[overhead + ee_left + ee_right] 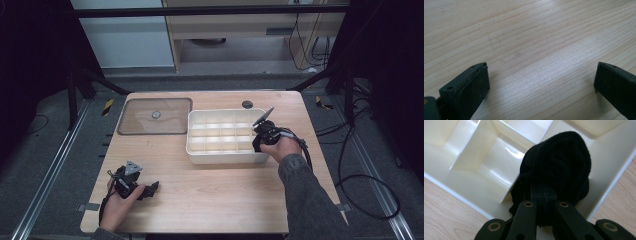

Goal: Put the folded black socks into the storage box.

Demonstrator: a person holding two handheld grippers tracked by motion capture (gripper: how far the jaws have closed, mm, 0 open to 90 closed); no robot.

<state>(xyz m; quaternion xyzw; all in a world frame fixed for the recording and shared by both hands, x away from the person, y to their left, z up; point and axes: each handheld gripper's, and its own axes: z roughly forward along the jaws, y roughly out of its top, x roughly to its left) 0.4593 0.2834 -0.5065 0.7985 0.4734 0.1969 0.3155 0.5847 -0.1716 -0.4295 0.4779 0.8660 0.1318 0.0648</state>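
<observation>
The pale wooden table [210, 200] carries, toward its far side, a cream plastic organiser tray with a grid of small compartments [199, 150], and just left of it lies a clear flat plastic lid with a small round knob [155, 116], off the tray and apart from it. As far as the high view shows, the compartments look bare except at the near right corner, where the right gripper [261, 139] is working. From its own camera, its jaws are pinched together on a black bundle of soft knitted cloth, perhaps a rolled sock [559, 167], which hangs over and partly down into that corner compartment, close against the tray's outer wall; whether the cloth already rests on the bottom I cannot tell. So I judge the carrying as done and the placing as nearly done: what seems left is to let go, draw the hand back, and perhaps put the lid on. The left gripper [150, 189] lies low near the front left edge of the table, its jaws wide apart with nothing but bare wood between them, taking no part.
</observation>
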